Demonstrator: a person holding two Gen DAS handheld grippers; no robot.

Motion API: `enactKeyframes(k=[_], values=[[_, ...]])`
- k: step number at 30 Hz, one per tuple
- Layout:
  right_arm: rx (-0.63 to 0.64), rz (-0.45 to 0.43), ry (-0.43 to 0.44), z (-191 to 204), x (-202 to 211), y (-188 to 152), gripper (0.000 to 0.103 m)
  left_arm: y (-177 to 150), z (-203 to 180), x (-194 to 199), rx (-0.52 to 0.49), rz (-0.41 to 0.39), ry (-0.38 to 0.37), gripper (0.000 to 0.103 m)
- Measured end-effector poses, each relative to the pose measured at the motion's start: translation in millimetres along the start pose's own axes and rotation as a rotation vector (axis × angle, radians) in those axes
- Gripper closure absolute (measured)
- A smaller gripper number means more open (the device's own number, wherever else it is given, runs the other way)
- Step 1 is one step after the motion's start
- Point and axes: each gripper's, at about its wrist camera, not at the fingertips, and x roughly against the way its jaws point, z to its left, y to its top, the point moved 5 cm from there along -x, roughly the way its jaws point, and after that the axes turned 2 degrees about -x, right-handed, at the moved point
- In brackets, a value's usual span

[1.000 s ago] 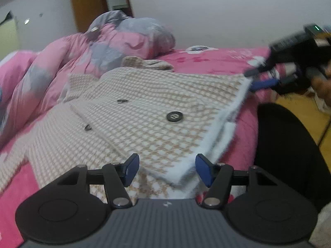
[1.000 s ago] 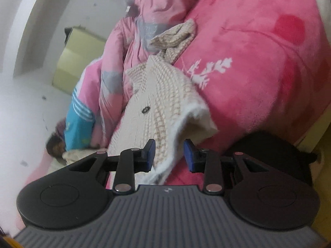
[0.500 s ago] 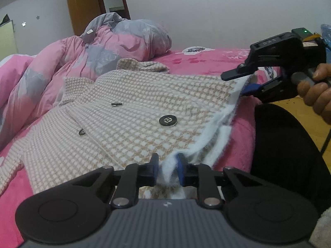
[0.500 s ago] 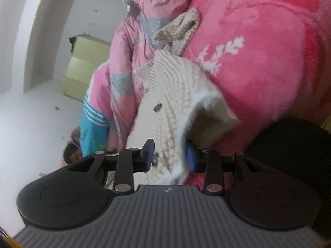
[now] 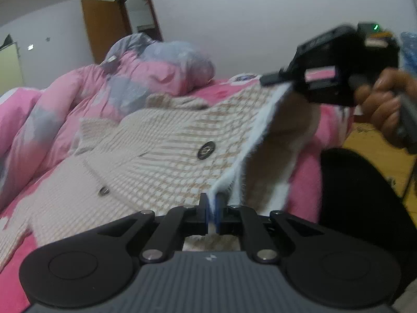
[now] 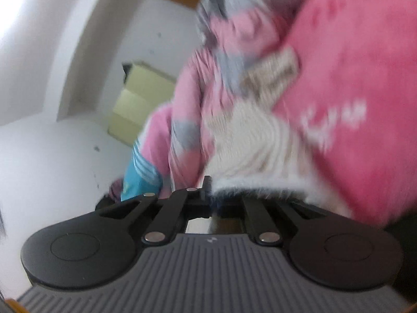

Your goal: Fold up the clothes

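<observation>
A beige-and-white checked coat (image 5: 161,156) with dark buttons and a fluffy white lining lies spread on the pink bed (image 5: 15,281). My left gripper (image 5: 213,208) is shut on the coat's near hem corner, the white edge pinched between its blue pads. My right gripper (image 5: 292,83), held by a hand (image 5: 383,109), grips the far end of the same hem and holds it raised off the bed. In the blurred right wrist view the right gripper (image 6: 211,195) is shut on the coat (image 6: 250,140), its fluffy edge draped over the jaws.
A pink and grey quilt (image 5: 78,99) is heaped along the left and back of the bed. A dark rounded object (image 5: 365,208) stands by the bed's right edge over a wooden floor (image 5: 365,140). A brown door (image 5: 104,28) and a white wall lie behind.
Both grippers closed on the coat's hem. The right gripper lifted its end, so the hem now hangs taut between the two grippers and shows the lining.
</observation>
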Motion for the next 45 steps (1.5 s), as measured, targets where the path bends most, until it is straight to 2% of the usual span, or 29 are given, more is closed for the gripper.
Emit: enactKeyframes(k=[1,5,8,11,15,18,20,22,24,26,28,29,30,31,33,35,39,41,43,44,45], values=[[0.006,-0.017,-0.009,-2.4,3.2,5.8,0.101,1.7,-4.3,-2.7,-0.012,-0.004,-0.009,0.098],[-0.003,-0.036,-0.140,-38.1,9.7,16.6,0.102,3.3,-20.7,-18.3,-0.054,0.001,-0.041,0.098],[-0.014,-0.101,-0.130,-43.5,26.1,26.2,0.102,11.4,-25.5,-15.5,-0.070,-0.038,-0.045,0.098],[0.029,-0.143,-0.129,-39.3,36.5,35.1,0.102,10.8,-26.0,-21.7,-0.065,-0.034,-0.056,0.098],[0.042,-0.152,-0.244,-57.1,35.4,34.4,0.102,6.8,-27.2,-25.9,-0.033,-0.029,-0.086,0.098],[0.078,-0.219,-0.217,-48.3,39.6,41.8,0.102,14.3,-25.1,-26.0,-0.029,-0.065,-0.073,0.098],[0.117,-0.228,-0.216,-41.8,37.0,47.4,0.101,22.6,-22.0,-33.2,0.003,-0.085,-0.069,0.098],[0.108,-0.196,-0.259,-49.5,31.3,51.8,0.100,25.1,-19.9,-44.3,0.063,-0.066,-0.112,0.098],[0.044,-0.152,-0.305,-62.9,31.9,51.0,0.095,19.9,-21.6,-53.0,0.130,-0.021,-0.183,0.097],[0.003,-0.133,-0.324,-70.0,43.6,43.4,0.089,14.8,-21.7,-47.0,0.171,-0.022,-0.217,0.089],[-0.004,-0.131,-0.335,-71.0,59.9,33.5,0.078,10.5,-16.9,-32.3,0.201,-0.047,-0.217,0.071],[0.017,-0.134,-0.351,-67.1,70.0,27.8,0.066,8.5,-12.7,-23.5,0.216,-0.058,-0.215,0.066],[0.036,-0.134,-0.361,-63.0,79.2,21.8,0.062,6.3,-8.5,-14.7,0.228,-0.068,-0.215,0.058],[0.048,-0.125,-0.356,-58.3,86.9,15.1,0.061,3.6,-4.7,-5.6,0.233,-0.076,-0.217,0.054],[0.067,-0.086,-0.322,-46.0,95.0,2.1,0.061,-4.3,-0.1,9.4,0.215,-0.064,-0.218,0.051],[0.094,-0.010,-0.266,-29.5,89.2,-11.4,0.061,-13.8,0.8,17.4,0.172,-0.032,-0.196,0.051],[0.117,0.195,-0.139,-0.3,49.7,-43.2,0.062,-30.6,-2.8,21.9,0.123,0.023,-0.139,0.051],[0.111,0.280,-0.107,6.2,25.1,-57.5,0.063,-33.0,-7.7,20.9,0.086,0.032,-0.105,0.051],[0.099,0.333,-0.102,7.1,6.6,-66.0,0.067,-33.8,-16.0,20.1,0.015,0.033,-0.065,0.051],[0.098,0.345,-0.102,7.6,0.1,-67.7,0.072,-33.9,-20.2,18.6,-0.017,0.034,-0.054,0.051],[0.105,0.350,-0.104,8.8,-5.2,-68.1,0.083,-34.3,-23.9,16.8,-0.039,0.036,-0.050,0.051]])
